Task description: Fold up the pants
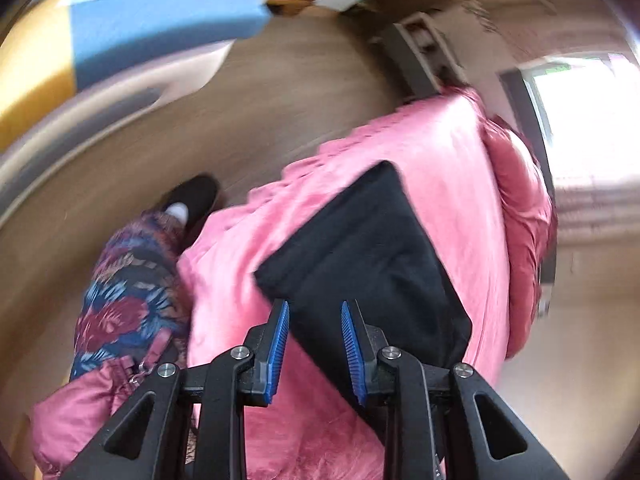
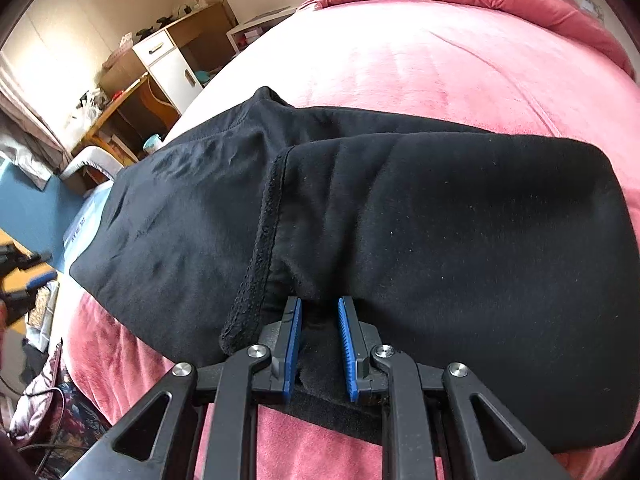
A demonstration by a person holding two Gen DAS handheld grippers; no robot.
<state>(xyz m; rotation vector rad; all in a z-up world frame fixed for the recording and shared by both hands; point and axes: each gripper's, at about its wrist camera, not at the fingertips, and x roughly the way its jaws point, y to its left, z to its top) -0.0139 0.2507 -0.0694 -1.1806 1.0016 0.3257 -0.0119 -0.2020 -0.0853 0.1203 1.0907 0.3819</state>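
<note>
My left hand-held gripper (image 1: 315,312) is up in the air over the near side of the bed (image 1: 420,148). Its two blue pads (image 1: 280,348) are apart, with a clear gap between them, and nothing is in them. From there I see the black pants (image 1: 360,248) as a dark folded shape lying flat on the pink bed cover. The picture is a bit blurry, so I cannot see small things there.

My right hand-held gripper (image 2: 319,304) is low, right at the near edge of the pants (image 2: 400,208). The pads are part way open. Black cloth sits in the gap between them, but the pads do not look pressed on it, so I think it is not holding on.

The pants are already folded over once. One layer lies on top of the other, and a bumpy seam edge (image 2: 260,240) runs down the middle.

I think these pants are soft, thick and floppy, and not heavy. They will bend and sag if I lift only one spot, and the layers may slide apart. So I would pinch both layers at the near edge, close to the seam, and take a far corner with my other hand.
</note>
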